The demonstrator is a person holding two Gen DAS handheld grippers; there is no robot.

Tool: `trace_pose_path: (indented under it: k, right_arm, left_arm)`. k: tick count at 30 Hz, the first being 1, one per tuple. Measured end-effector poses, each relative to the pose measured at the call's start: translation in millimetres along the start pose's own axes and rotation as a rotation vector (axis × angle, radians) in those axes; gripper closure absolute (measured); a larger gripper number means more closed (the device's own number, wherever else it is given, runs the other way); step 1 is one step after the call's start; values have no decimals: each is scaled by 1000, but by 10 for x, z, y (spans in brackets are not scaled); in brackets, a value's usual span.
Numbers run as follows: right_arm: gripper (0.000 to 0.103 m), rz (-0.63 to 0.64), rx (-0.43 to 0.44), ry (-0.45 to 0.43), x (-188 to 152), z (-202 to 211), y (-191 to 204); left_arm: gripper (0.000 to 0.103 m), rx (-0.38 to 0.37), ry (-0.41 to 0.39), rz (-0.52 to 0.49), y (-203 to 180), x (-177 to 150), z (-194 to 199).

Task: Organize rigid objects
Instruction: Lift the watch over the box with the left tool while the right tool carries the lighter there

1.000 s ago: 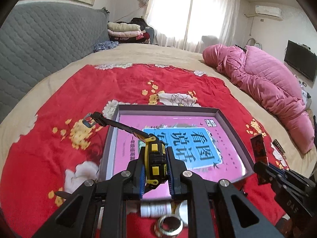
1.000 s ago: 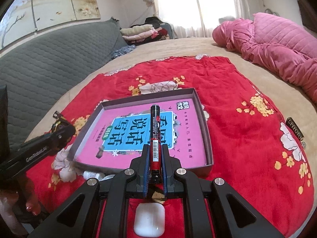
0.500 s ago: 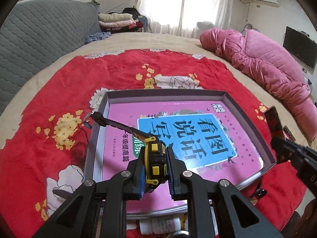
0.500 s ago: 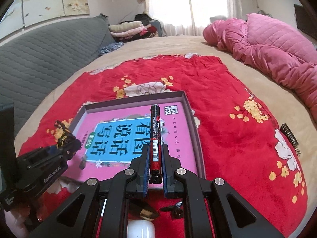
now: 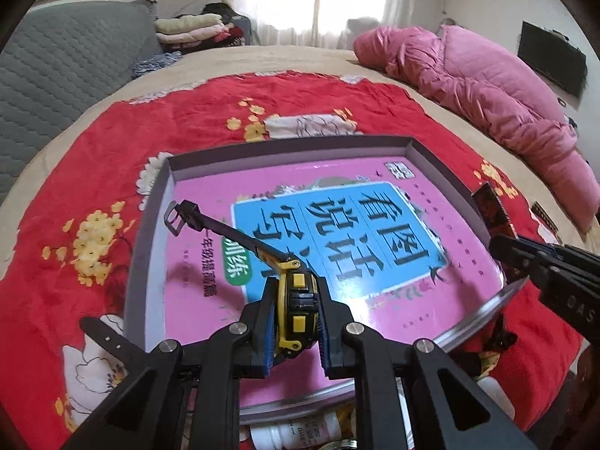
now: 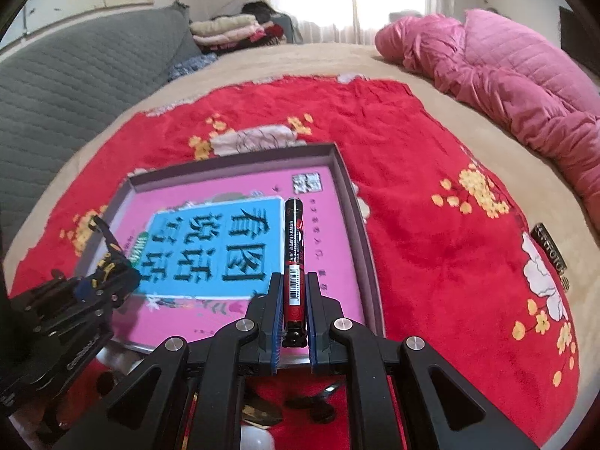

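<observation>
Left wrist view: the left gripper [image 5: 294, 332] clamps a yellow-and-black tape measure [image 5: 296, 309] over the shallow grey cardboard box [image 5: 148, 232], closer than a second earlier; releasing it inside seems next.

Right wrist view: the right gripper [image 6: 294, 328] holds a black-and-red marker pen [image 6: 295, 262] above the box's right edge, now lower.

Both views ride low and close over a bed, each looking forward and steeply down along its own fingers toward the curtained window at the far wall. The left wrist view sits over the near left part of the grey-rimmed tray [image 5: 442, 161] with its pink book cover [image 5: 375, 262]; the right gripper [image 5: 502, 247] enters at its right edge. The right wrist view looks from further right, with the left gripper [image 6: 112, 273] at its lower left. Both share the tray, the red floral blanket [image 5: 93, 172] and the pink quilt [image 6: 506, 75].
</observation>
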State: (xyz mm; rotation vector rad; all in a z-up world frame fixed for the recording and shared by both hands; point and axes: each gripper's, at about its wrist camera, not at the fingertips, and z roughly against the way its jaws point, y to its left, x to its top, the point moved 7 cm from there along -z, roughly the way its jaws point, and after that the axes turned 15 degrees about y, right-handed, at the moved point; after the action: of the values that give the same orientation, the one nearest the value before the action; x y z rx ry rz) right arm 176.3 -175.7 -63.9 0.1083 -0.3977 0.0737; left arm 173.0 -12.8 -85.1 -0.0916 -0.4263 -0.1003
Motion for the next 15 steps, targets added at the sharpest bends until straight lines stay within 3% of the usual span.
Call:
trace_pose_path:
  k: [5, 15]
  right_arm:
    - [92, 13, -15, 19, -22, -83, -37]
    - [92, 29, -84, 62, -32, -213, -81]
  left_arm:
    - [85, -31, 54, 15, 24, -38, -112]
    - [85, -67, 85, 37, 80, -70, -133]
